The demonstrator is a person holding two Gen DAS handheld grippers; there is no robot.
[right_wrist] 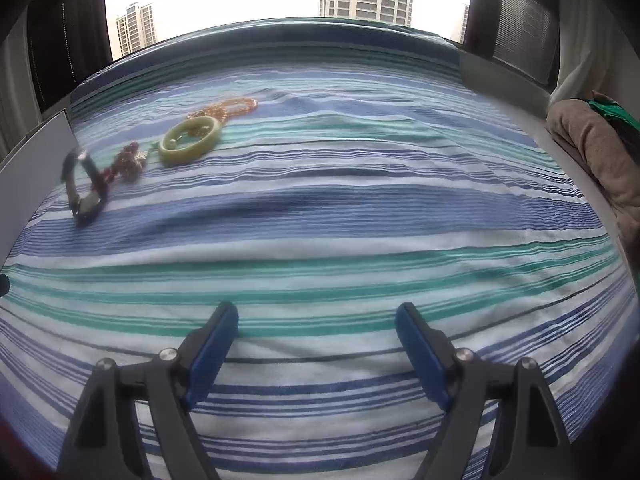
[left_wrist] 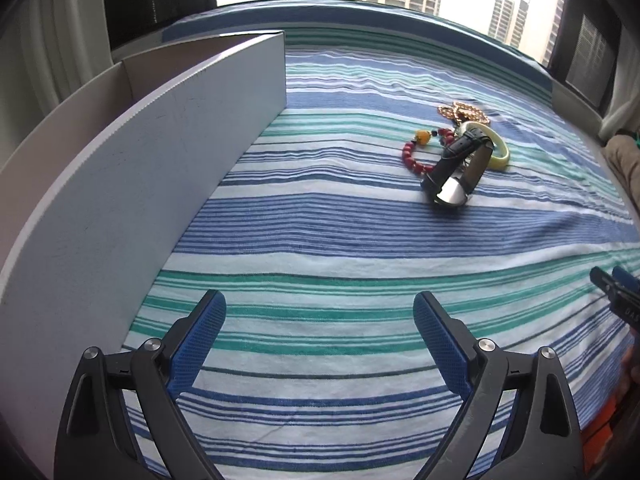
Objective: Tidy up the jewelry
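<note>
Far left in your left wrist view: gray box (left_wrist: 160, 152), tall side wall facing you, a divider visible inside; sits on the striped bed sheet (left_wrist: 320, 248). Your left gripper (left_wrist: 320, 320) hangs low over the sheet just right of that wall, jaws wide open, nothing btwn them. Jewelry pile is up ahead & to the right, well apart from the jaws: red bead bracelet (left_wrist: 416, 156) w/ a yellow bead, then black watch (left_wrist: 456, 172) standing on edge, strap leaning across the green bangle (left_wrist: 500, 148), gold bead chain (left_wrist: 464, 112) behind them. Right edge: tip of your right gripper (left_wrist: 612, 288). Right wrist view: same pile sits far left, watch (right_wrist: 86, 184) blurred, bangle (right_wrist: 190, 140) flat on sheet; right gripper (right_wrist: 316, 320) jaws open, empty, over bare sheet. Far right: brown cloth bundle (right_wrist: 592, 160) off the bed's edge.
</note>
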